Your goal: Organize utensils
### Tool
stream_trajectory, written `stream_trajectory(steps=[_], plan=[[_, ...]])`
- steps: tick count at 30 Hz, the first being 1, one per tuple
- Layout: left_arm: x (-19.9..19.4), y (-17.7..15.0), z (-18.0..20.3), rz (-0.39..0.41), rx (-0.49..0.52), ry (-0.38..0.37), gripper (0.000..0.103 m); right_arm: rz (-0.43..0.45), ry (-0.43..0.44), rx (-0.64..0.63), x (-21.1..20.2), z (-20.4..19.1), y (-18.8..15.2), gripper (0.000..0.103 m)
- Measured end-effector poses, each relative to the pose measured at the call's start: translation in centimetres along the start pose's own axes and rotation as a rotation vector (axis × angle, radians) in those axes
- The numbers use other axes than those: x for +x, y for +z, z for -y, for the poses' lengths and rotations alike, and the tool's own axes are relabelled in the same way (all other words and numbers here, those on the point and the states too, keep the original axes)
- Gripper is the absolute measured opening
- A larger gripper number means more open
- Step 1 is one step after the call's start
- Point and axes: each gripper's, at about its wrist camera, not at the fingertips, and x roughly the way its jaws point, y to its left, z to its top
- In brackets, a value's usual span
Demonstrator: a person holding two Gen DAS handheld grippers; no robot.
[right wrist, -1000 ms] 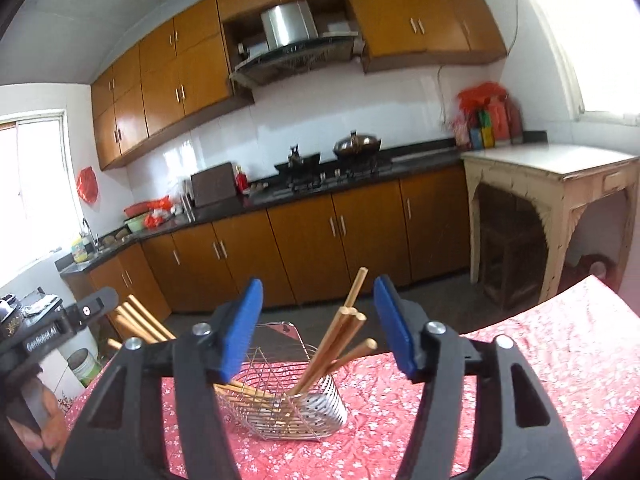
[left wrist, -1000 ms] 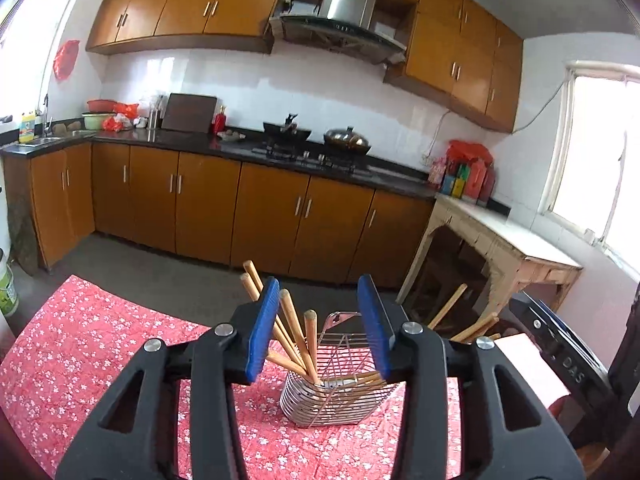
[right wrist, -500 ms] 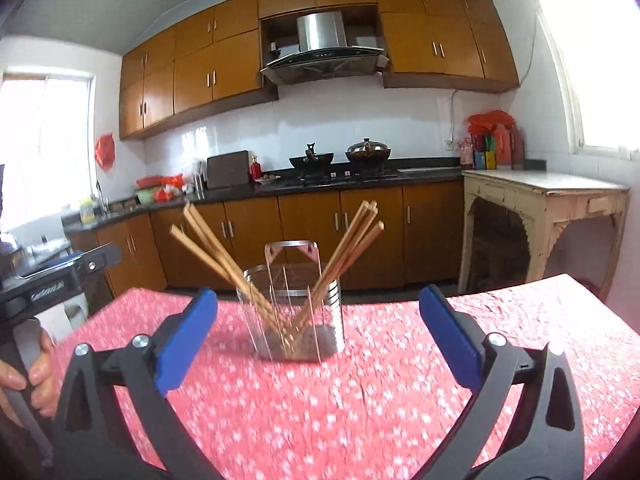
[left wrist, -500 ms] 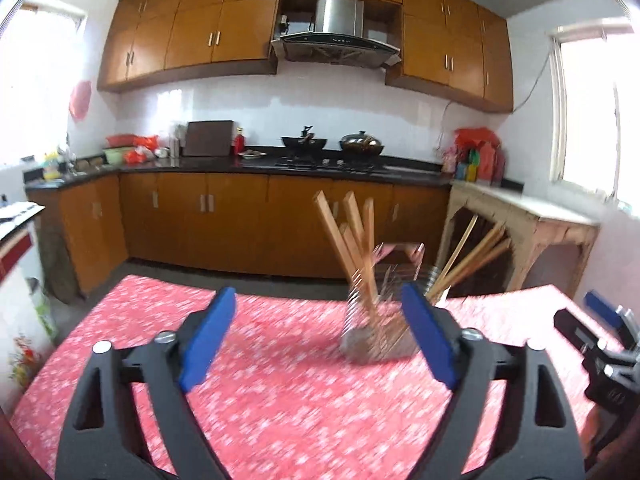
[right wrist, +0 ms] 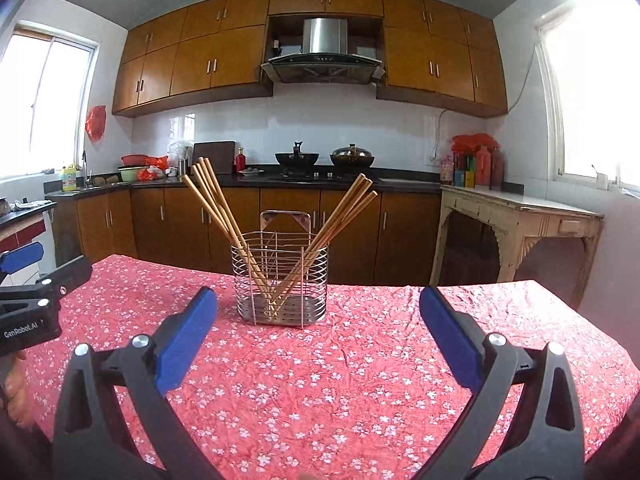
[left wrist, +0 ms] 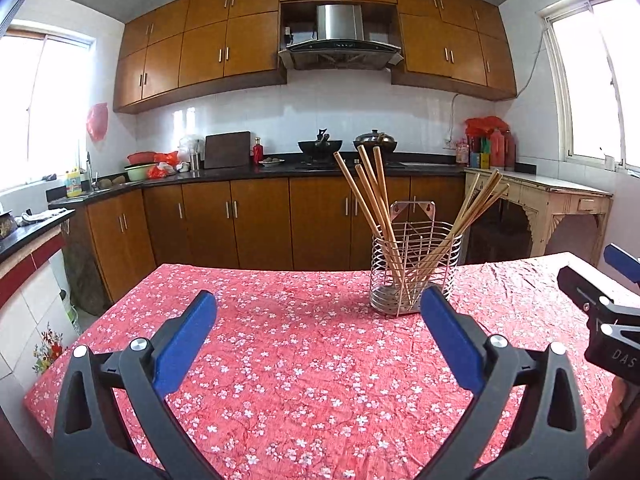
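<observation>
A wire utensil holder (left wrist: 414,276) (right wrist: 280,280) stands upright on the table with the red flowered cloth (left wrist: 304,360) (right wrist: 340,380). Several wooden chopsticks (left wrist: 372,200) (right wrist: 218,204) stand in it, one bunch leaning left, one leaning right (left wrist: 476,204) (right wrist: 344,212). My left gripper (left wrist: 318,312) is open and empty, back from the holder, which is ahead to its right. My right gripper (right wrist: 318,308) is open and empty, with the holder ahead, slightly left. Each gripper shows at the edge of the other's view: the right gripper (left wrist: 608,312), the left gripper (right wrist: 36,300).
Beyond the table's far edge are brown kitchen cabinets (left wrist: 260,224), a black counter with a stove and pots (left wrist: 348,148), and a pale side table (left wrist: 552,208) at the right. The cloth's left edge (left wrist: 92,328) drops off to the floor.
Both grippers have pulled back from the holder and opened wide. The holder, close between the fingers a second ago, now stands farther off on the cloth.
</observation>
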Motion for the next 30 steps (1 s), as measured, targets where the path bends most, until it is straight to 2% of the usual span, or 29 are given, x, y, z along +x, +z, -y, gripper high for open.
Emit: stream_trajectory(steps=[6, 30], plan=[[0.00, -0.99, -0.33, -0.011, -0.006, 0.006, 0.101, 0.009, 0.002, 0.001, -0.20, 0.01, -0.09, 0.099], [0.00, -0.78, 0.13, -0.020, -0.003, -0.007, 0.101, 0.002, 0.006, 0.012, -0.20, -0.13, -0.37, 0.099]])
